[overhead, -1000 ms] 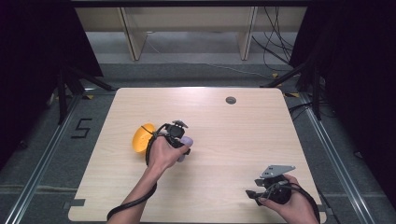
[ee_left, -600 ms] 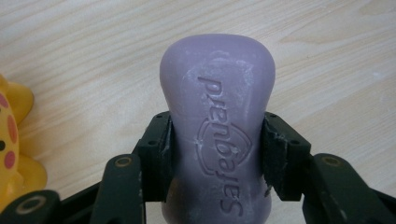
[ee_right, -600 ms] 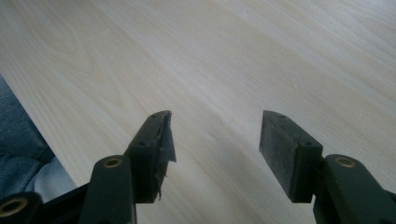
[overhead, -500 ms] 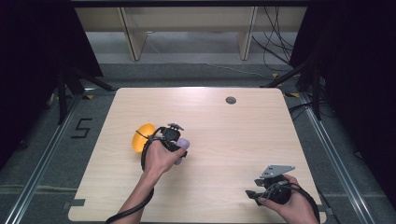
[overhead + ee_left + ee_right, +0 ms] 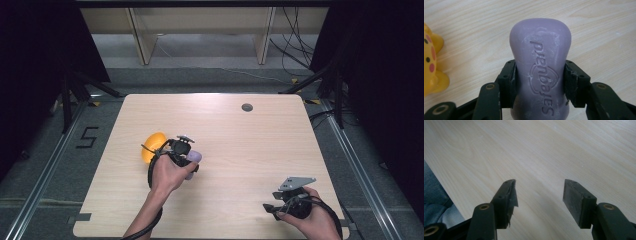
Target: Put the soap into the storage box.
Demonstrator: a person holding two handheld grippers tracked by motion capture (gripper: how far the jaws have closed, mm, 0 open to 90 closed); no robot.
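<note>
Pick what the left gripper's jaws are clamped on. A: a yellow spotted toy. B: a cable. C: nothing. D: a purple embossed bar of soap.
D: in the left gripper view the left gripper pinches the purple embossed bar of soap between both pads; the yellow spotted toy sits apart.

soap bar (image 5: 540,67) sat mid-left on the table (image 5: 240,145), toy (image 5: 152,146) just at its 9 o'clock, grommet (image 5: 247,107) off at 1 o'clock

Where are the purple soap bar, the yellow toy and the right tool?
purple soap bar (image 5: 540,65), left gripper view, on its embossed top face.
yellow toy (image 5: 152,146), high view, on its rounded orange-yellow body.
right tool (image 5: 539,202), right gripper view, midway between its open tips.
</note>
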